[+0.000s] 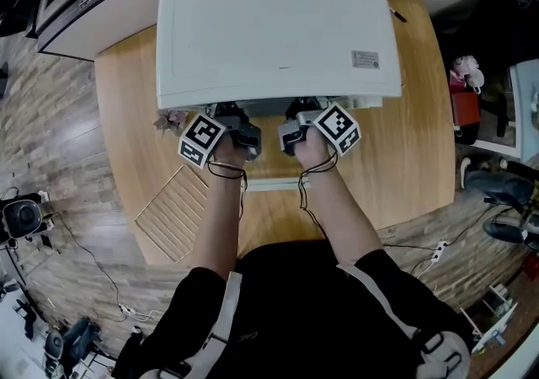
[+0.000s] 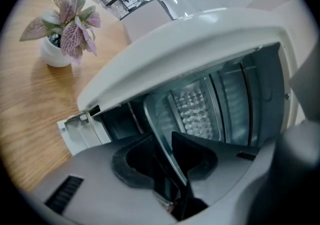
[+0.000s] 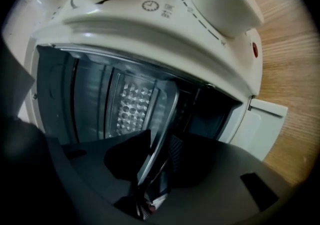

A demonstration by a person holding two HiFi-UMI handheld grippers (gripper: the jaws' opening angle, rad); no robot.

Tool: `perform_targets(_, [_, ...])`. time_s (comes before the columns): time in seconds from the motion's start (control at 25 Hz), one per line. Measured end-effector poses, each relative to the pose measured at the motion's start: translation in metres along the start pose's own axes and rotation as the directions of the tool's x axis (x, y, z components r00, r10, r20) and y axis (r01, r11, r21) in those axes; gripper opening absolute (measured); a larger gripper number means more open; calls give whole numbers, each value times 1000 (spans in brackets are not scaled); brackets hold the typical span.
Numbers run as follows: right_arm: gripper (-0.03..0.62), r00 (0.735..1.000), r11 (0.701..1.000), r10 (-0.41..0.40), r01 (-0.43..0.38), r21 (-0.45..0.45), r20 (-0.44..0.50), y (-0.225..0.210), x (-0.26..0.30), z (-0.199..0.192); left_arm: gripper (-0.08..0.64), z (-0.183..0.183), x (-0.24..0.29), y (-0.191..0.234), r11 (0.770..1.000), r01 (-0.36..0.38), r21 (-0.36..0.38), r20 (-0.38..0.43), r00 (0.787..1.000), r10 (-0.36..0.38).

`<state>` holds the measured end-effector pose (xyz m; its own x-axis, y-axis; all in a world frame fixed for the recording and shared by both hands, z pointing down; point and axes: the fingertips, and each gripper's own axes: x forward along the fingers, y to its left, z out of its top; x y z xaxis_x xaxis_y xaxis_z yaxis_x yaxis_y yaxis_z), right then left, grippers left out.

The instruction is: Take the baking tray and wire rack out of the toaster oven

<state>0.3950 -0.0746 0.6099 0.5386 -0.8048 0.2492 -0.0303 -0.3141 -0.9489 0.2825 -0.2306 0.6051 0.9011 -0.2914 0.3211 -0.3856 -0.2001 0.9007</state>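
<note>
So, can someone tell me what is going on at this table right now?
A person stands at the open toaster oven with tongs in each hand. The left tongs and the right tongs are both closed on the front rim of the baking tray, which is not yet out of the oven. The wire rack already lies on the wooden table, to the person's left.

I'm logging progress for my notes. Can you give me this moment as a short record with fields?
Toaster oven: white, on the wooden table, front open
Baking tray: in the oven, front rim between both grippers' jaws
Left gripper: shut on the tray's rim
Right gripper: shut on the tray's rim
Wire rack: already out, lying on the table left of the person's arms
Potted plant: on the table beside the oven
</note>
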Motion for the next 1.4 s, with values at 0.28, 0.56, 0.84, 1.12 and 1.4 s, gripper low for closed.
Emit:
perform_targets(0.28, [112,1000,1000,-10,10,9,-1,-6,-22,-10,118,-10,-24,6,1000,-21,2,-20,1000,21])
perform_targets(0.56, [112,1000,1000,-29,29,6,-7,-10,-47,-22,118,-19,-50,11,999,-36,27,-33,999,37])
perform_targets(0.84, [112,999,999,-44,44,0,-21,-12,-64,-34,115,-24,-70,18,999,-50,16,-38,998,51])
perform_targets(1.12, [109,998,998,-53,53,16,-34,-18,-87,-39,114,-38,-90,20,998,-59,23,-49,997,60])
perform_targets(1.4, [112,997,998,-57,57,-1,-50,-18,-105,-46,114,-46,-109,22,998,-60,33,-81,995,63])
